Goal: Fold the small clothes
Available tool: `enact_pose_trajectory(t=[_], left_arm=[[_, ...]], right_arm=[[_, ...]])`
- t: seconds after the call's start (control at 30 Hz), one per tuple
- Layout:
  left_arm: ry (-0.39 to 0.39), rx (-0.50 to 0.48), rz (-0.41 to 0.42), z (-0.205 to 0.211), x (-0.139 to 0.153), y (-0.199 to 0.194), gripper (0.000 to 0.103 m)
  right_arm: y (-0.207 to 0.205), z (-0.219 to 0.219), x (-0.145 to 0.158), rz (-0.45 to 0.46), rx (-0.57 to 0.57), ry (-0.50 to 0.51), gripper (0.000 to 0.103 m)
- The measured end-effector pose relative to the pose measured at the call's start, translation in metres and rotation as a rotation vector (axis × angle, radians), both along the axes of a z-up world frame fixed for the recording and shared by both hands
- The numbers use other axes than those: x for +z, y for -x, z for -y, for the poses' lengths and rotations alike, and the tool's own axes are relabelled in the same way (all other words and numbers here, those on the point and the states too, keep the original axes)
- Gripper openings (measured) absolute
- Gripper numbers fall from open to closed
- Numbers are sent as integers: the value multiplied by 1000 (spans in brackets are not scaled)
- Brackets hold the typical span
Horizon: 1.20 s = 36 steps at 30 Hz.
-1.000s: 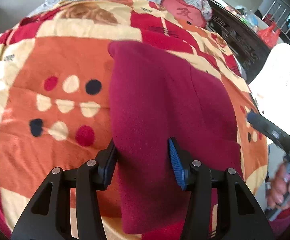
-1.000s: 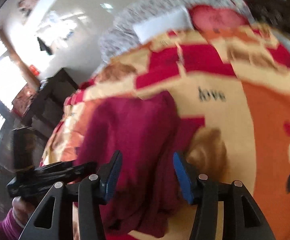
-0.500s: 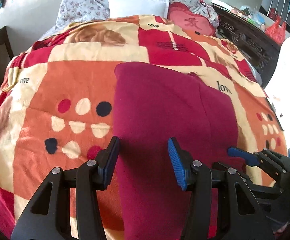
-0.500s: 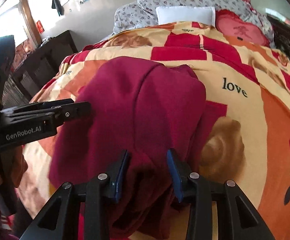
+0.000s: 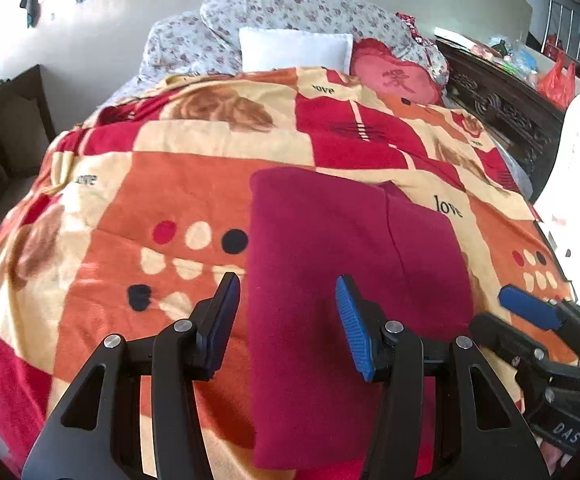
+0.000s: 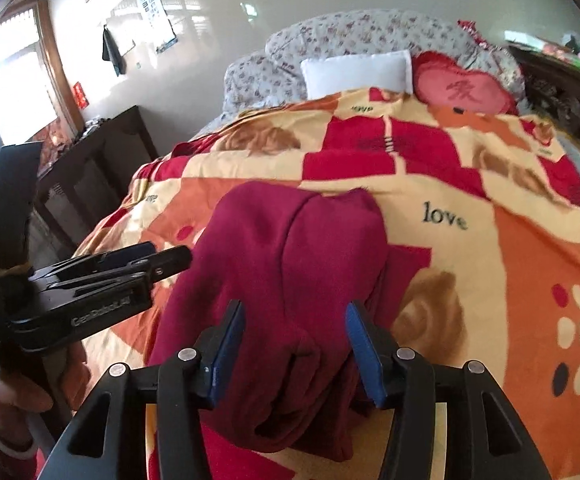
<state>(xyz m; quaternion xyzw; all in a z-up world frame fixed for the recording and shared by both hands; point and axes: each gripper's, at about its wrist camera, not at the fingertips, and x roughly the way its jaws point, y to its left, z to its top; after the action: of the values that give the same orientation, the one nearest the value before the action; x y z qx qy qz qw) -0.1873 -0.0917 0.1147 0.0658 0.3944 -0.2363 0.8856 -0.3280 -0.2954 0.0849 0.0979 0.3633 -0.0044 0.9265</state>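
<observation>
A dark red garment lies folded lengthwise on the patterned blanket of a bed. My left gripper hovers open over its near left edge, one finger above the blanket, the other above the cloth. At the lower right of that view is my right gripper. In the right wrist view the garment is bunched into thick folds at its near end. The right gripper straddles that bunch, its jaws opening with the cloth between them. My left gripper reaches in from the left, held by a hand.
A white pillow, floral bedding and a red heart cushion lie at the head of the bed. Dark carved furniture runs along the right side. A dark cabinet stands left of the bed.
The right gripper swung in over the garment's near end, narrowed on the bunched cloth, then widened again. The left gripper rose and tipped up, so more of the bed shows.
</observation>
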Motion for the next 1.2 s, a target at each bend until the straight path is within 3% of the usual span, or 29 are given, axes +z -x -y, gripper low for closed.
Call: enact_pose_trajectory(t=[0.5, 0.7, 1.2], left_arm=[[11, 13, 29, -22, 17, 23, 50], [12, 10, 45, -24, 22, 29, 50], [9, 4, 44, -23, 21, 35, 50]], right_arm=[[11, -13, 11, 16, -47, 7, 52], [16, -14, 11, 26, -52, -8, 62], [15, -18, 9, 1, -57, -5, 63]])
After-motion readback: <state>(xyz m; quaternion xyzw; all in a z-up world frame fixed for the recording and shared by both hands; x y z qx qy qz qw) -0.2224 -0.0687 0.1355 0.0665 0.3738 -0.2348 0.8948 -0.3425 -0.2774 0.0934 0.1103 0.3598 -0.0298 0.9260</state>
